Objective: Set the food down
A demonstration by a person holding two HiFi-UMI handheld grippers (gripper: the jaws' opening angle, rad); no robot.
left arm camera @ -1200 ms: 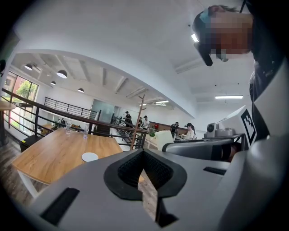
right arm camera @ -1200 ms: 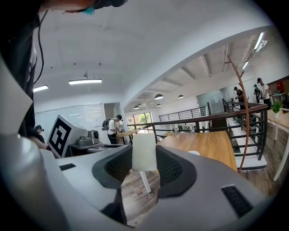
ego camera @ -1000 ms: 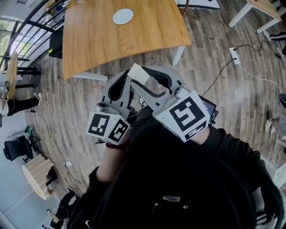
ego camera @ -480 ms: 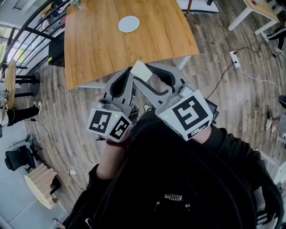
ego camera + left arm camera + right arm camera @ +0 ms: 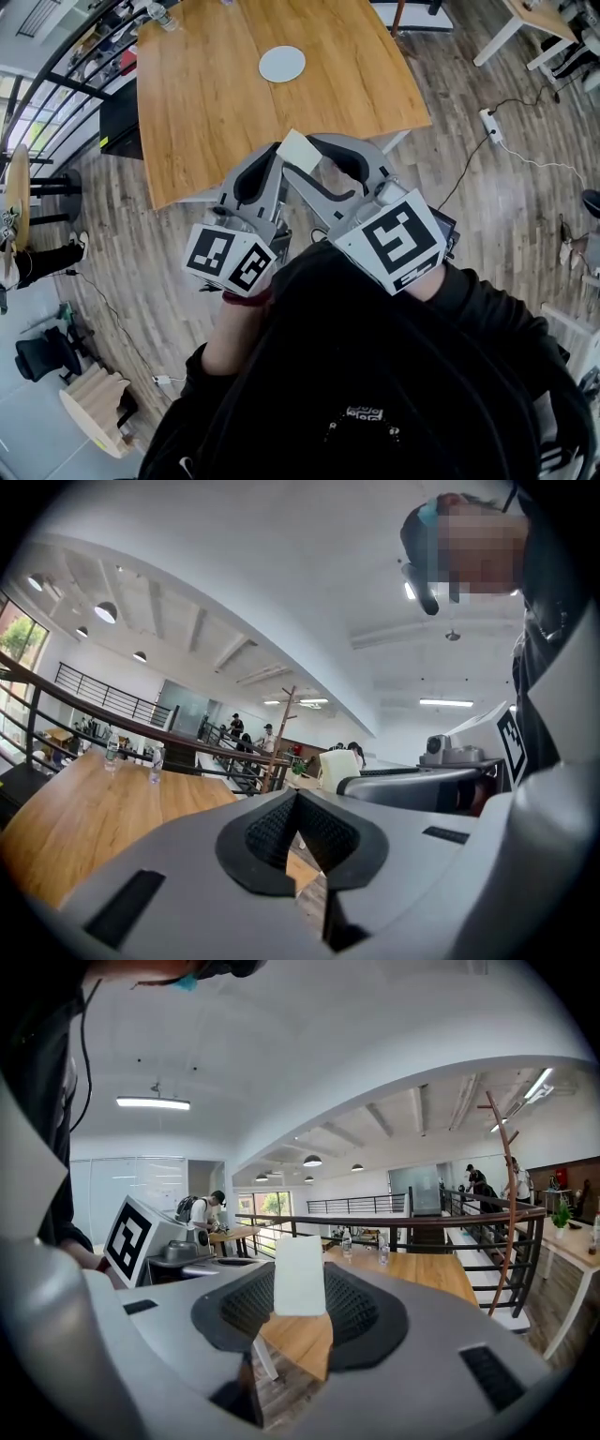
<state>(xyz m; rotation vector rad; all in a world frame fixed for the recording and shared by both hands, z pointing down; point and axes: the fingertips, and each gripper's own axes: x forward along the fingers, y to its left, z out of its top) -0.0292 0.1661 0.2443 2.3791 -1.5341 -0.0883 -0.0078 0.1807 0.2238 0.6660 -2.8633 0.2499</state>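
My right gripper (image 5: 302,153) is shut on the food (image 5: 298,150), a flat pale cream slab, and holds it in the air close to my chest. In the right gripper view the food (image 5: 300,1275) stands upright between the black pads (image 5: 361,1312) of the right gripper (image 5: 300,1290). My left gripper (image 5: 275,161) hangs beside it, shut and holding nothing. The left gripper (image 5: 296,795) has its tips touching in its own view. Ahead stands a wooden table (image 5: 216,94) with a white plate (image 5: 282,64) on it.
Water bottles (image 5: 161,16) stand at the table's far left corner. A black railing (image 5: 56,70) runs along the left. A power strip (image 5: 489,117) and its cable lie on the wooden floor at the right. A black chair (image 5: 39,352) and a ribbed wooden stool (image 5: 94,422) are at the lower left.
The table and its plate have slid down and right in the head view, so they are nearer. Both grippers keep the same pose and the food stays gripped.
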